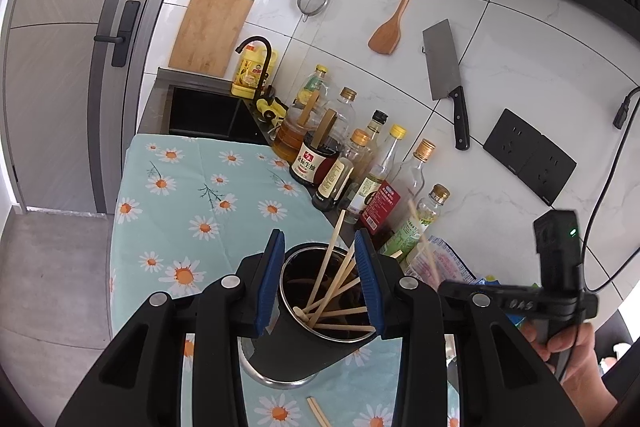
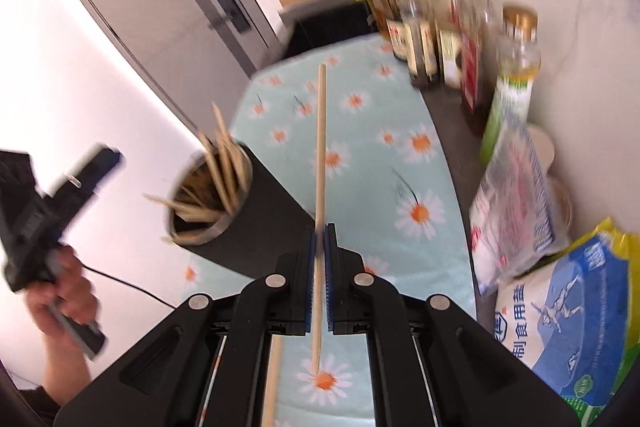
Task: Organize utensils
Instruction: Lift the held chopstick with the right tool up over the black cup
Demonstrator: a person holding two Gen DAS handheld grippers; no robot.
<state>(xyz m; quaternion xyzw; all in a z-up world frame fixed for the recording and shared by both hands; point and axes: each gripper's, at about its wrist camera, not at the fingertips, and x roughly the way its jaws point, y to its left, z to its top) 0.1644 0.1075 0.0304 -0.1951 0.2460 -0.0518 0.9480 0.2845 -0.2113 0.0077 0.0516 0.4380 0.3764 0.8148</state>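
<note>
Right gripper (image 2: pixel 320 255) held above the daisy-print cloth (image 2: pixel 360 131), blue pads clenched on one pale wooden chopstick (image 2: pixel 320 155); its long axis runs along the fingers, far end pointing away; left gripper (image 1: pixel 320 279) spread wide over the tilted black cylindrical holder (image 1: pixel 316 307), round rim, holding more chopsticks (image 1: pixel 332 303)

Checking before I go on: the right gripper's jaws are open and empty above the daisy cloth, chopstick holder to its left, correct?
Not quite. The right wrist view shows the right gripper shut on one chopstick. The rest holds: daisy cloth below, chopstick holder to its left.
</note>
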